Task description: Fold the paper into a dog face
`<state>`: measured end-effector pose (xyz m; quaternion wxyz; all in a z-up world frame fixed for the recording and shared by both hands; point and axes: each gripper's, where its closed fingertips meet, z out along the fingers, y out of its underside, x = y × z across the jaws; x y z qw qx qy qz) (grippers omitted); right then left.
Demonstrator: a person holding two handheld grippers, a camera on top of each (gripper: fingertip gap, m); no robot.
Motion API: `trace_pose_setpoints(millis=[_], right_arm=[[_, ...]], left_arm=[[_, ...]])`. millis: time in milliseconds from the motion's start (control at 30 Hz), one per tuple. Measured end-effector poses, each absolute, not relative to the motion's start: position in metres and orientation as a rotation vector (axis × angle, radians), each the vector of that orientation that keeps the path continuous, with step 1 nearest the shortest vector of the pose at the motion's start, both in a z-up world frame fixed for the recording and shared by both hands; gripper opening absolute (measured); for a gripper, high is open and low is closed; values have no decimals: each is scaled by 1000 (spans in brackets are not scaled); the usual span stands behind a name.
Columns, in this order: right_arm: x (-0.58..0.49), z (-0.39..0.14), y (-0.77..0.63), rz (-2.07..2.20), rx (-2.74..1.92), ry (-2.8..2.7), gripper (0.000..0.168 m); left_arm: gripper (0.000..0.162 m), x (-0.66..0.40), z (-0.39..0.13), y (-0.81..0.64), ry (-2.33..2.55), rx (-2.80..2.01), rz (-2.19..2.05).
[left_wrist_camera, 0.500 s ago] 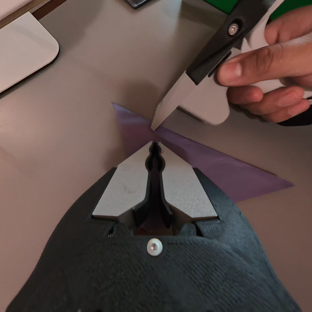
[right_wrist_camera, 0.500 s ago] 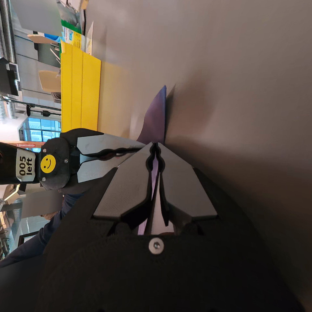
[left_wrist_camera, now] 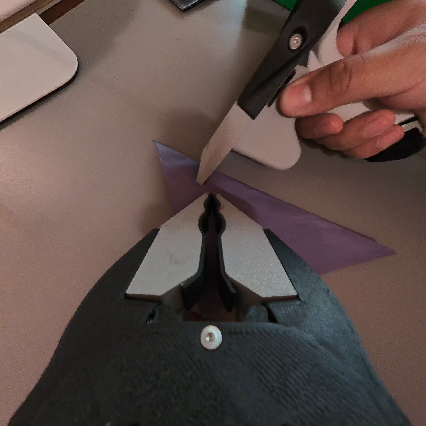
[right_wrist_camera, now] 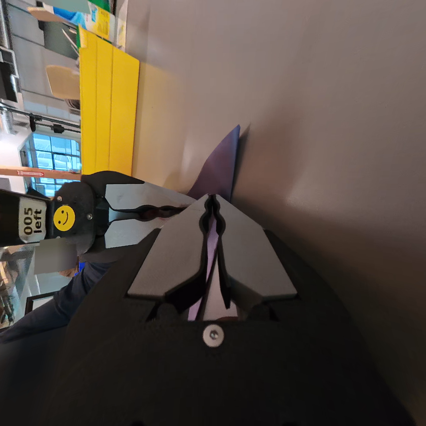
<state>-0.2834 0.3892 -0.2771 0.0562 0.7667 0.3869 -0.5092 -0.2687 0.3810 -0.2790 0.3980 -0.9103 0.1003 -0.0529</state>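
Both grippers (left_wrist_camera: 211,196) (right_wrist_camera: 211,196) hide the purple paper's (left_wrist_camera: 288,226) middle.

- My left gripper (right_wrist_camera: 184,208), right wrist view: a white label (right_wrist_camera: 32,222) with black writing on its black body, legible.
- Beside that label, a round yellow smiley sticker (right_wrist_camera: 64,218).
- An orange strip (right_wrist_camera: 30,173) in the background carries a small red-and-white sign, too blurred to read.
- Yellow box (right_wrist_camera: 102,22) far back has print, unreadable.
- Left wrist view: no writing visible.
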Motion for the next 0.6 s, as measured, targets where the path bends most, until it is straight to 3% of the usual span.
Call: trace_pose_setpoints(millis=[600], right_arm=[[-301,-270,408,-1682,2287,1038,0]], left_arm=[[0,-269,-279,381,259,-2304,-126]])
